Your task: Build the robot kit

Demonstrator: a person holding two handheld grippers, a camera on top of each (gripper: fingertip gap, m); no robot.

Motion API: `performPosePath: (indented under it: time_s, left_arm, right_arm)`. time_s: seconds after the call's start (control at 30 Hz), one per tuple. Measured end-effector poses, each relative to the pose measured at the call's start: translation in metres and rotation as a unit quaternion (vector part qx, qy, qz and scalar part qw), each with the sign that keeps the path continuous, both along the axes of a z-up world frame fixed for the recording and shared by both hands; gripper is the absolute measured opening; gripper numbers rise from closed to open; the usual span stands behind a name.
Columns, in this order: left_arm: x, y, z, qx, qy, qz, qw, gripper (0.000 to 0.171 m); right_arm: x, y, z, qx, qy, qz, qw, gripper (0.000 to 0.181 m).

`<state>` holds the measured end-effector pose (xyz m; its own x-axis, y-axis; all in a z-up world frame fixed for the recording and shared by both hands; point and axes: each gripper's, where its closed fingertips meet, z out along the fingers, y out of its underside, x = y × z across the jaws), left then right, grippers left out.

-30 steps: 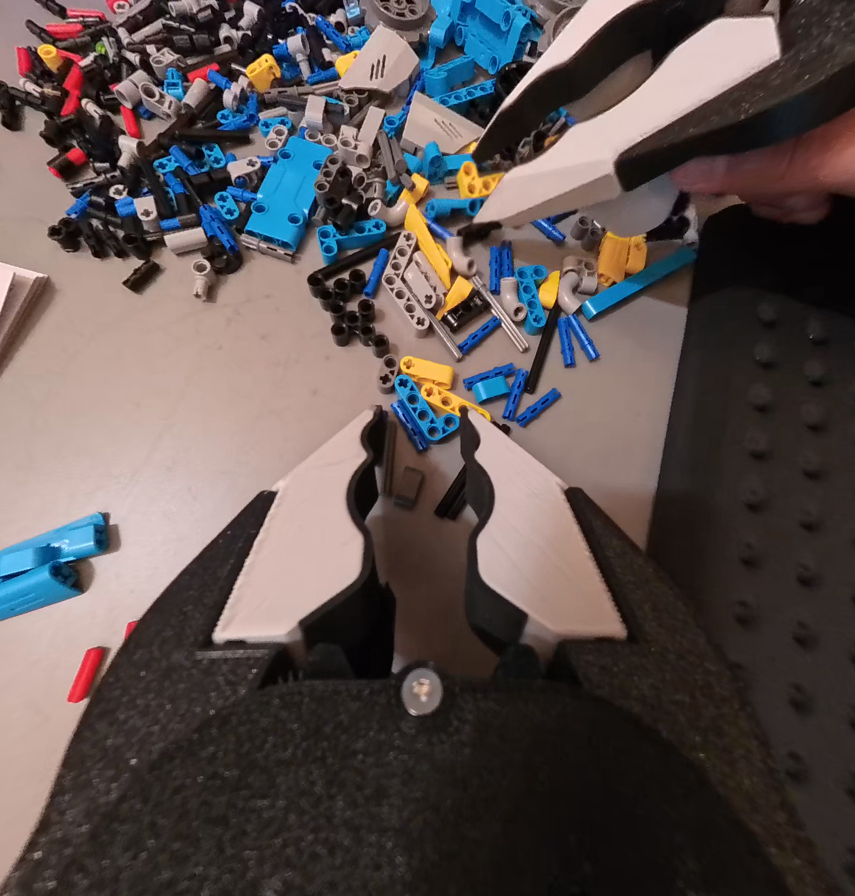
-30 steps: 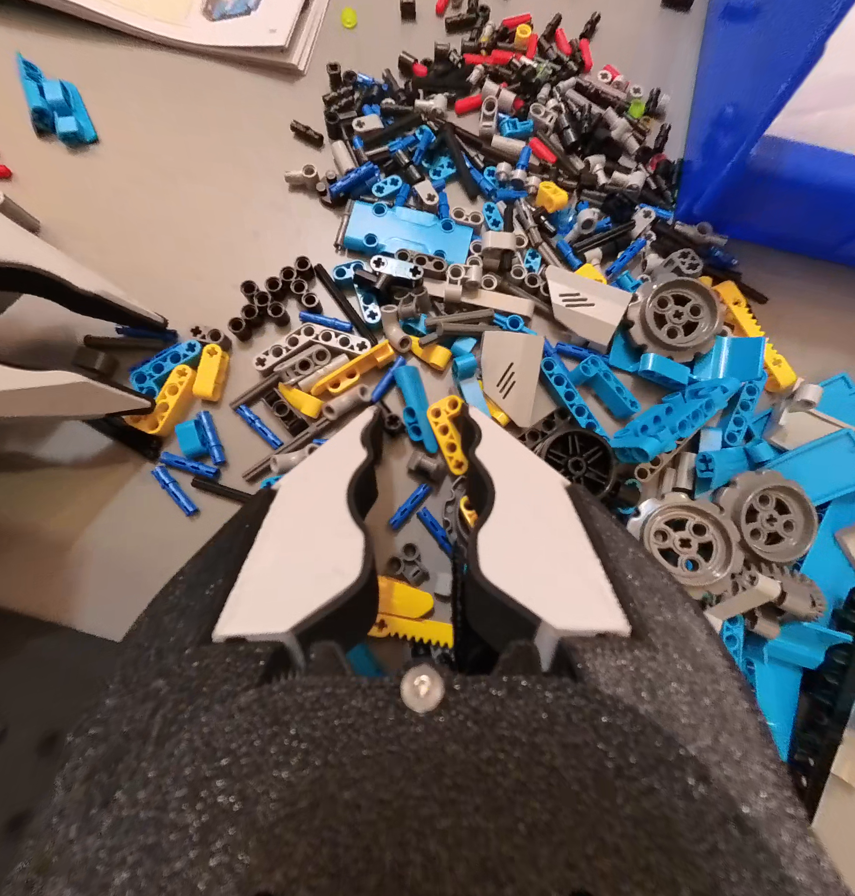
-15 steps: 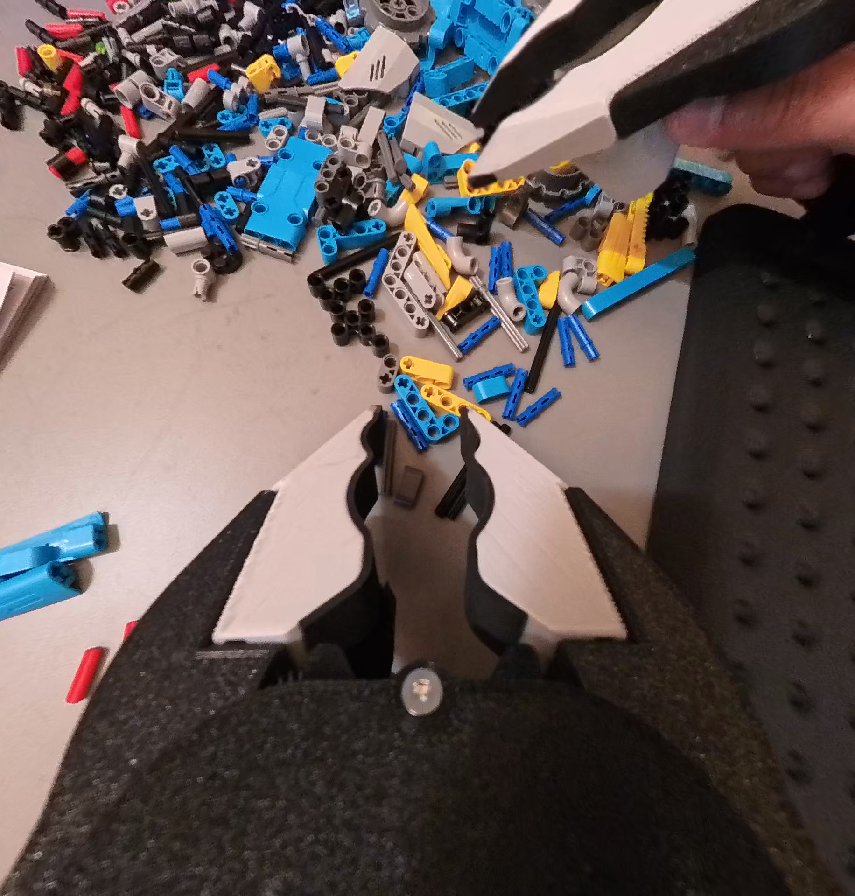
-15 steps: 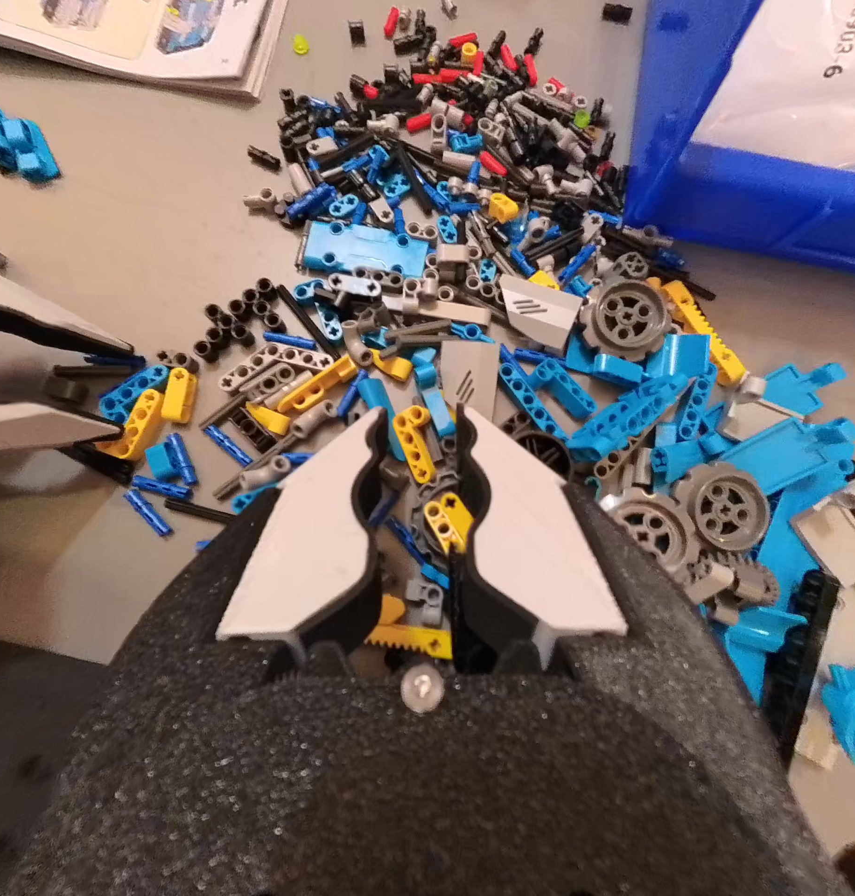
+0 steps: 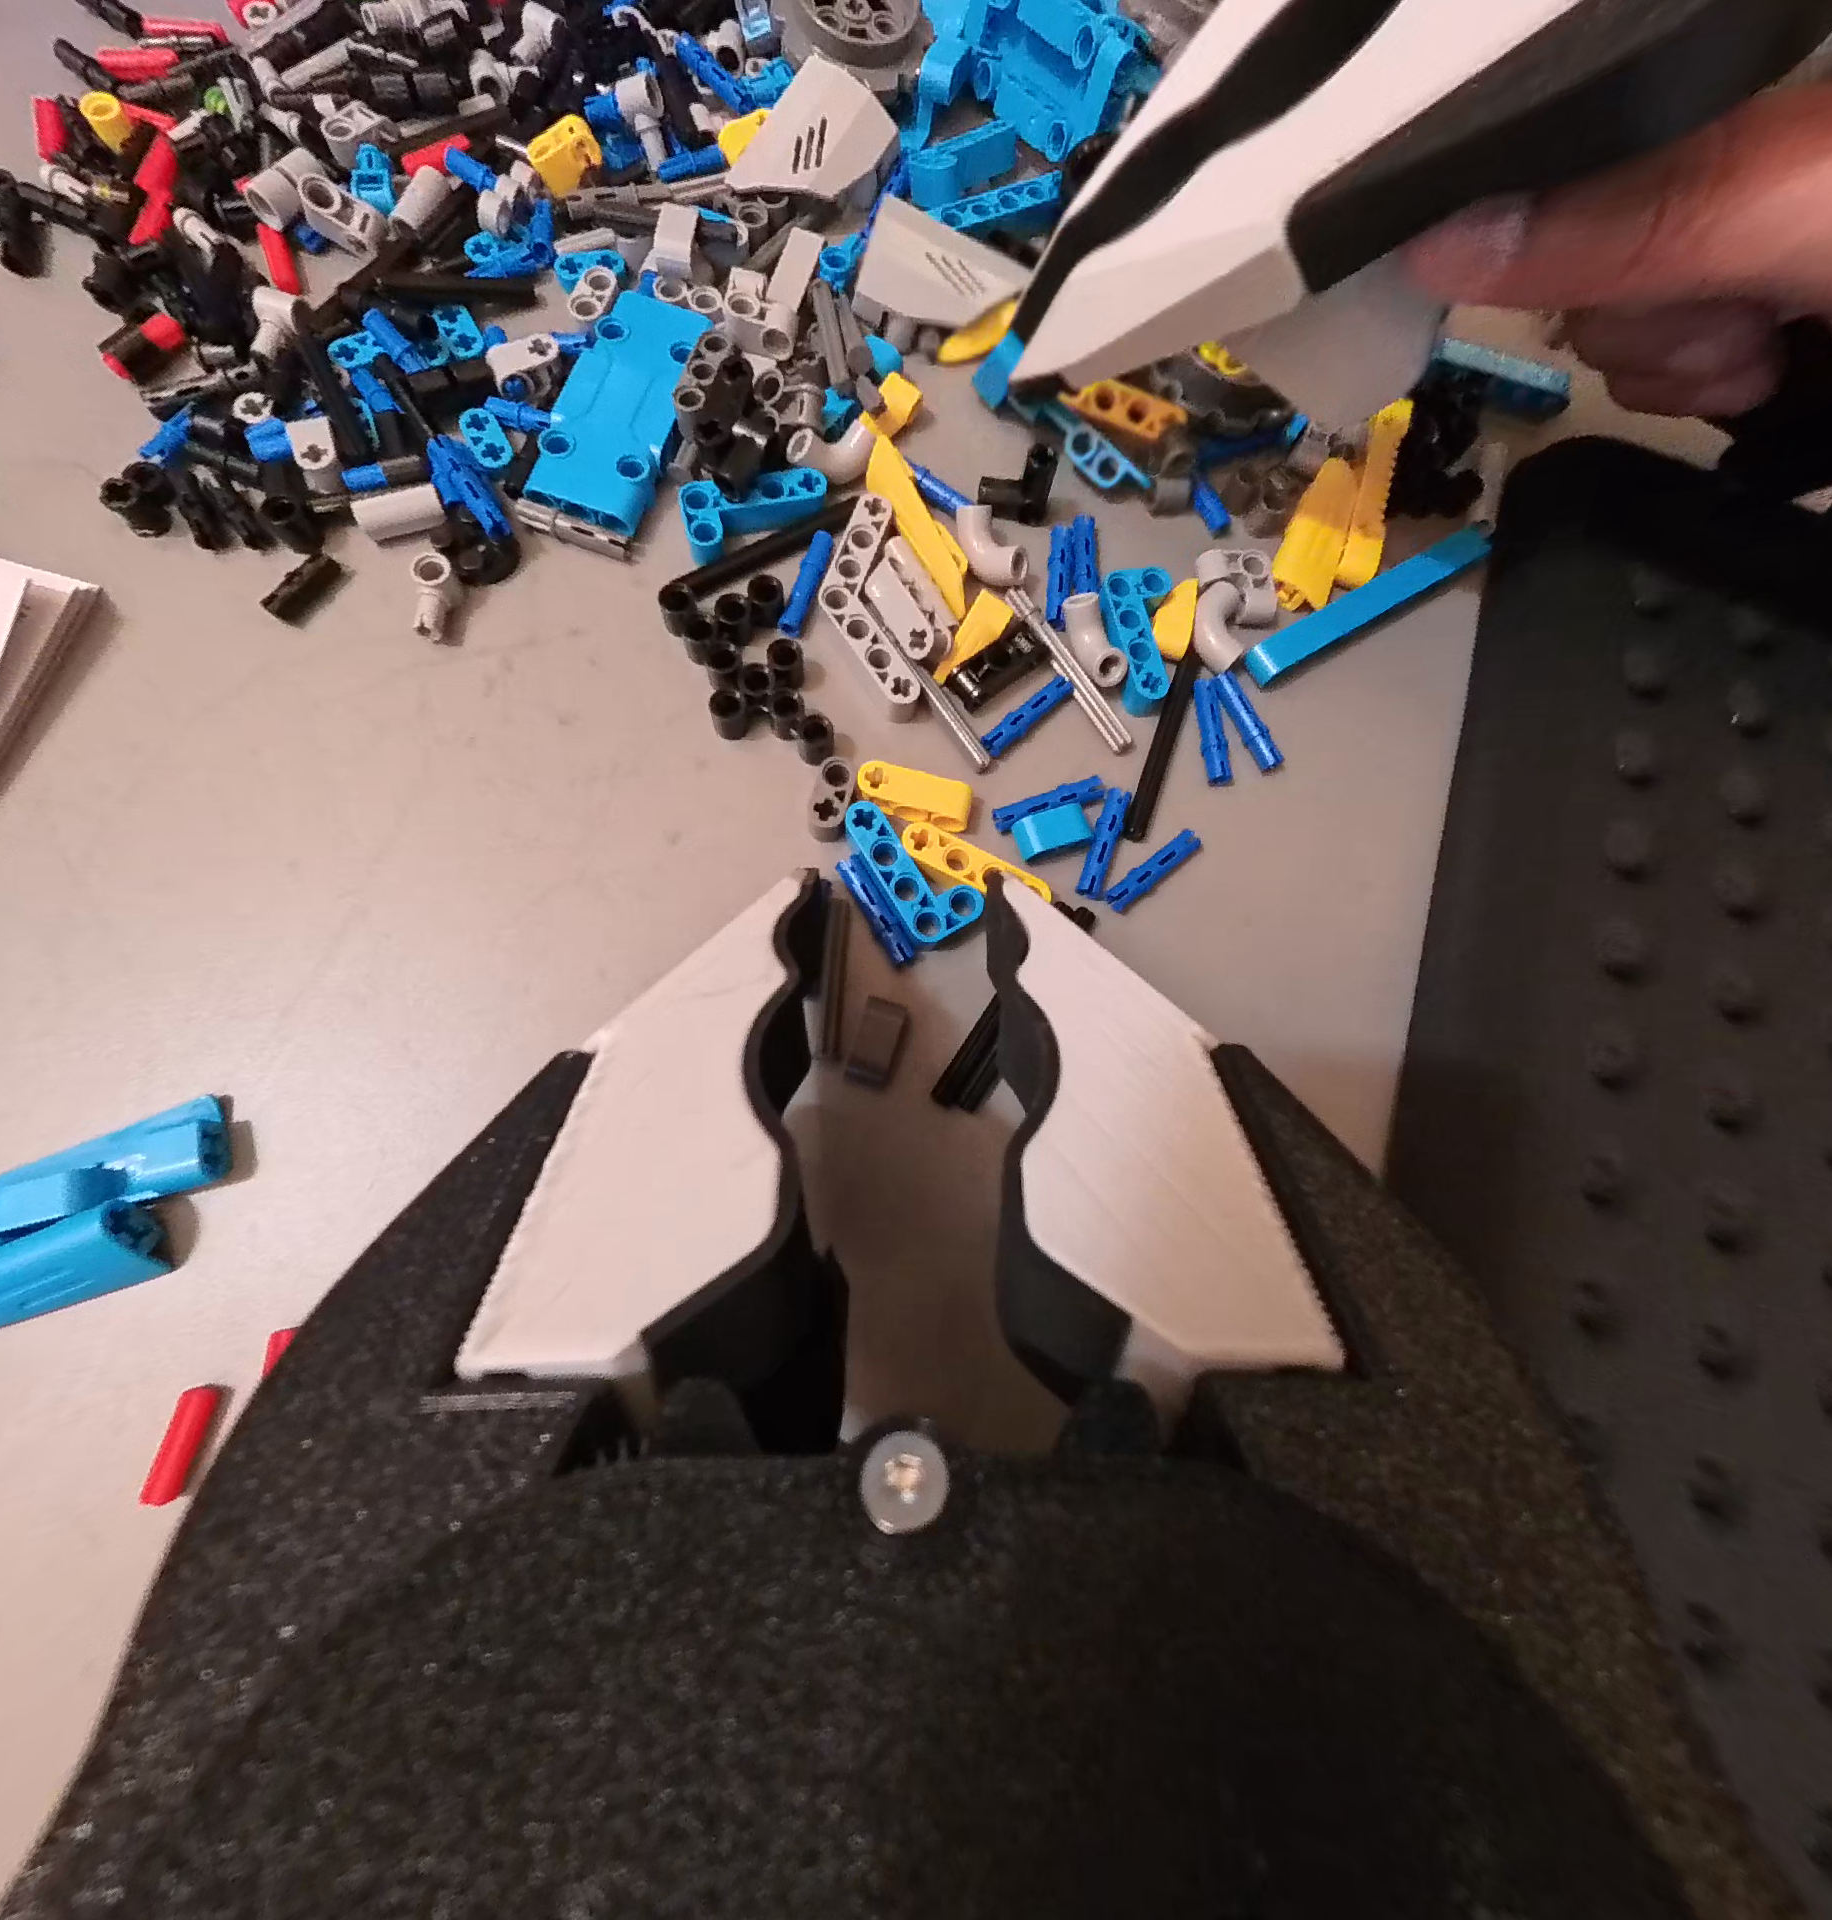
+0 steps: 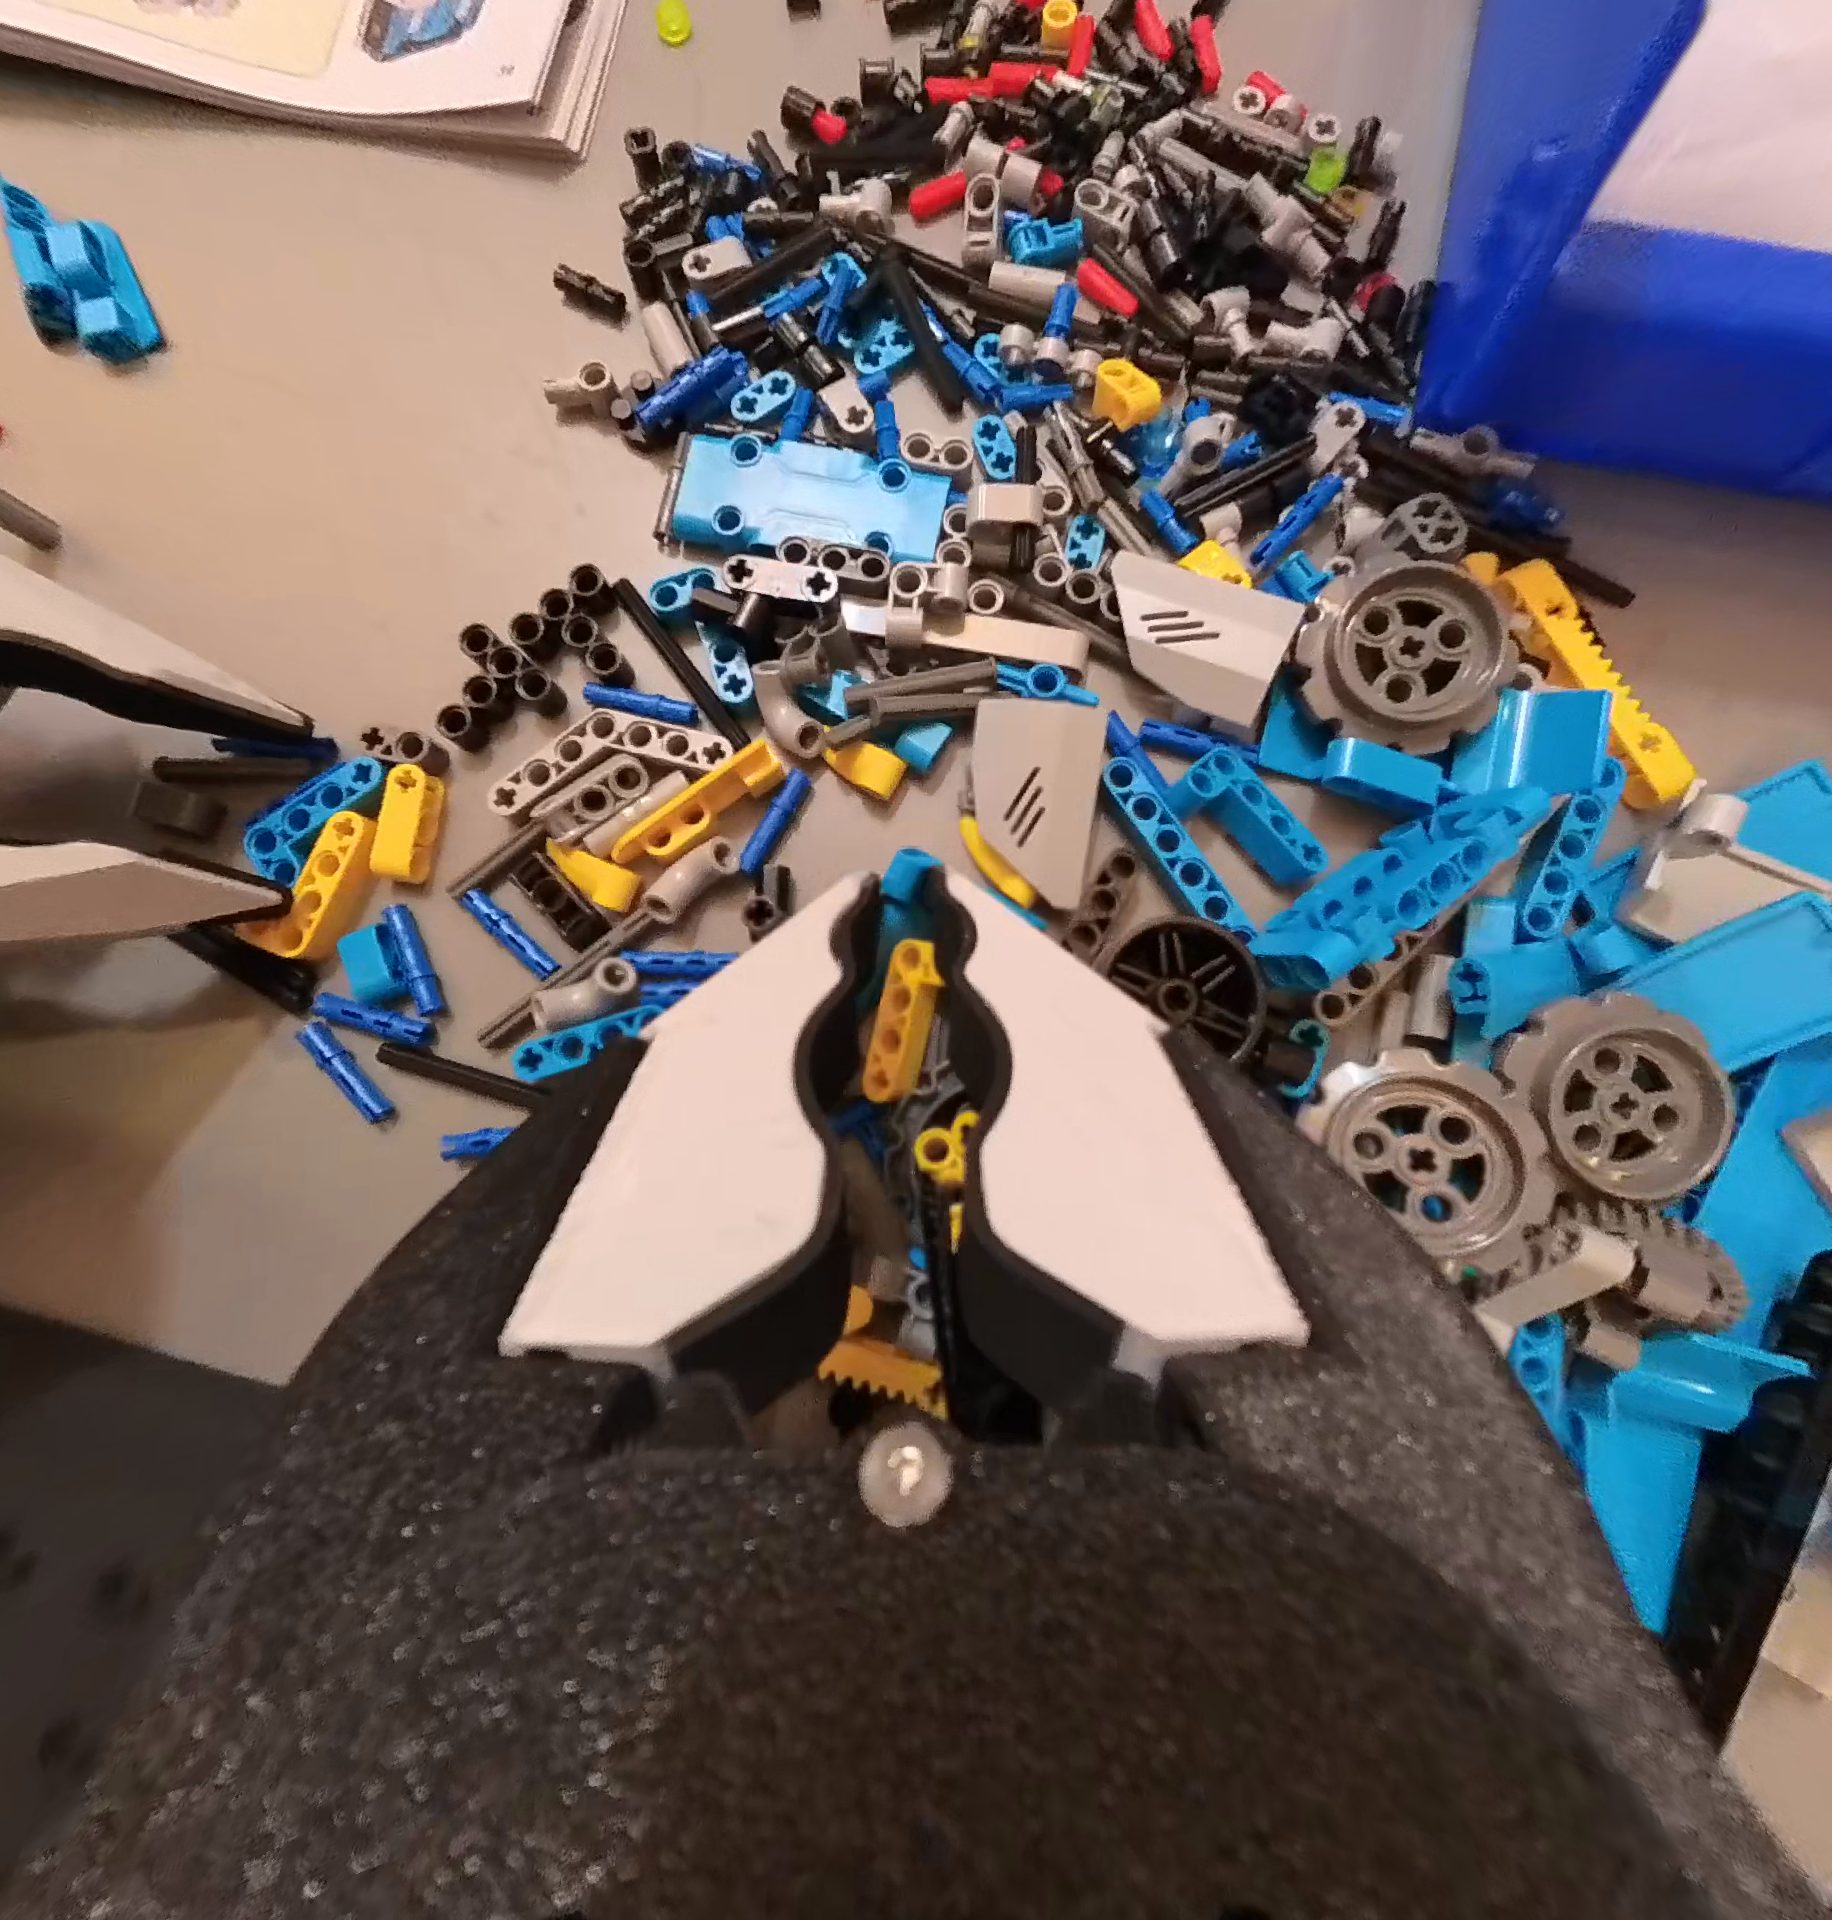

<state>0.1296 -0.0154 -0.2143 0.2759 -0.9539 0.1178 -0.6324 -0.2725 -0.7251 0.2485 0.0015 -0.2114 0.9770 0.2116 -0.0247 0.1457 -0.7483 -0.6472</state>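
A big pile of small building-toy parts (image 5: 621,343) in blue, black, grey, yellow and red covers the grey table (image 5: 320,831). My left gripper (image 5: 901,894) is open and low over the table at the pile's near edge. A small dark grey piece (image 5: 876,1039) and a black axle (image 5: 969,1060) lie between its fingers, and a blue angled beam (image 5: 907,883) lies at its tips. My right gripper (image 6: 907,883) is down in the pile and shut on a light-blue piece (image 6: 904,878). It shows in the left wrist view (image 5: 1005,364), held by a hand (image 5: 1670,239).
A black studded mat (image 5: 1670,1039) borders the table on the right. A booklet (image 6: 320,62) lies at the far left and a blue bin (image 6: 1670,312) at the far right. Grey wheels (image 6: 1411,644) lie among large light-blue parts. A light-blue assembly (image 5: 70,1205) and red pins (image 5: 179,1444) lie apart. The grippers' ends are close to 12 cm from one another.
My right gripper has moved forward and down into the pile and its fingers have closed on a light-blue piece. My left gripper has stayed in place and open.
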Motion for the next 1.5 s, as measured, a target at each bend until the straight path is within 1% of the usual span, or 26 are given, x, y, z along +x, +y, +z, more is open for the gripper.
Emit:
performPosePath:
  time_s: [0.2, 0.5, 0.73, 0.93, 0.97, 1.03, 1.1, 1.13, 1.17, 1.2, 1.27, 1.3, 1.4, 1.5]
  left_arm:
    - [0.0, 0.0, 0.0, -0.001, -0.001, 0.0, 1.0, 0.031]
    - [0.0, 0.0, 0.0, -0.002, -0.002, 0.0, 1.0, 0.031]
    - [0.0, 0.0, 0.0, -0.001, -0.002, -0.001, 1.0, 0.031]
    - [0.0, 0.0, 0.0, -0.001, -0.002, -0.001, 1.0, 0.031]
    - [0.0, 0.0, 0.0, -0.001, -0.002, -0.001, 1.0, 0.031]
    - [0.0, 0.0, 0.0, -0.001, -0.002, -0.001, 1.0, 0.031]
    - [0.0, 0.0, 0.0, -0.001, -0.001, -0.001, 1.0, 0.031]
    - [0.0, 0.0, 0.0, -0.001, -0.002, -0.001, 1.0, 0.031]
    - [0.0, 0.0, 0.0, -0.002, -0.002, -0.001, 1.0, 0.031]
    - [0.0, 0.0, 0.0, -0.002, -0.002, -0.001, 1.0, 0.031]
    - [0.0, 0.0, 0.0, -0.001, -0.001, -0.001, 1.0, 0.031]
    - [0.0, 0.0, 0.0, 0.0, 0.0, -0.002, 1.0, 0.031]
    - [-0.001, 0.0, 0.0, 0.0, 0.002, -0.003, 1.0, 0.031]
    - [-0.001, 0.0, 0.0, -0.003, 0.001, -0.002, 1.0, 0.032]
  right_arm:
    - [0.002, -0.002, 0.0, -0.001, -0.002, -0.002, 1.0, 0.009]
    - [-0.015, -0.003, 0.001, -0.001, 0.021, 0.024, 1.0, 0.009]
    - [-0.008, -0.001, 0.009, 0.019, 0.021, 0.012, 1.0, 0.009]
    - [-0.01, -0.001, 0.003, 0.007, 0.026, 0.013, 1.0, 0.01]
    - [-0.008, 0.001, 0.004, 0.011, 0.022, 0.011, 1.0, 0.012]
    - [-0.002, 0.008, 0.011, 0.028, 0.013, -0.004, 1.0, 0.024]
    - [0.006, 0.019, 0.017, 0.047, 0.005, -0.021, 0.999, 0.03]
    - [0.011, 0.025, 0.017, 0.053, -0.003, -0.031, 0.998, 0.037]
    - [0.012, 0.031, 0.016, 0.051, -0.005, -0.032, 0.998, 0.038]
    - [0.011, 0.036, 0.014, 0.043, 0.0, -0.028, 0.999, 0.037]
    - [0.009, 0.043, 0.006, 0.021, 0.005, -0.017, 1.0, 0.026]
    - [0.011, 0.046, 0.003, 0.015, 0.0, -0.018, 1.0, 0.024]
    - [0.02, 0.051, -0.004, 0.009, -0.011, -0.029, 0.999, 0.022]
    - [0.022, 0.051, -0.003, 0.012, -0.002, -0.035, 0.999, 0.015]
